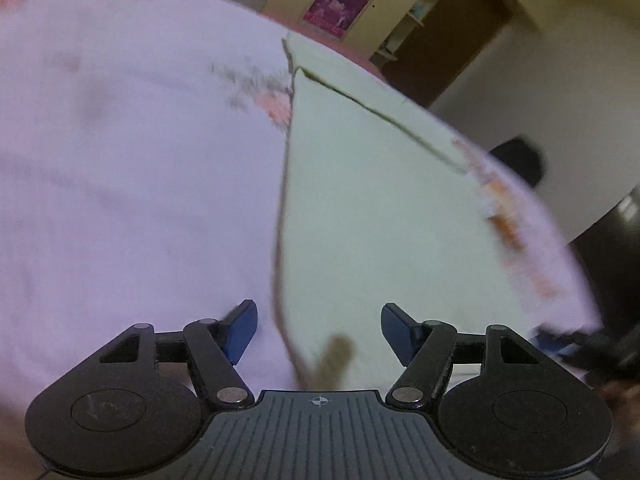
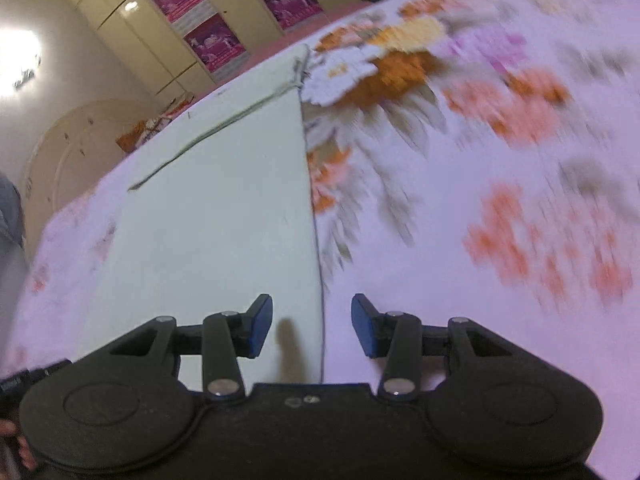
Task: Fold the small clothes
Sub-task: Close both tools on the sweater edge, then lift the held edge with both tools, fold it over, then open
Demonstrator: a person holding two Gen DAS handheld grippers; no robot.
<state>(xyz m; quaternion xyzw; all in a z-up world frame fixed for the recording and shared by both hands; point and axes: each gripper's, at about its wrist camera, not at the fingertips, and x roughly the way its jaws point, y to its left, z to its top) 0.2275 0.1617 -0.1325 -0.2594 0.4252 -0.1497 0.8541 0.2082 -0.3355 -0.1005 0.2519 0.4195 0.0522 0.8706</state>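
Floral bedsheet (image 2: 500, 168) spread under pale green cloth (image 2: 224, 216), laid flat, one fold line seen. Left gripper (image 1: 319, 330) fingers spread over cloth's left edge; right gripper (image 2: 312, 326) fingers spread over right edge. Cupboards (image 2: 132, 40) with posters behind.

The black left gripper with blue pads (image 1: 319, 330) has its jaws spread wide; the matching black right gripper (image 2: 312, 326) likewise gapes, gripping nothing

Pale cloth (image 2: 216, 216) on floral bedsheet (image 2: 500, 160)
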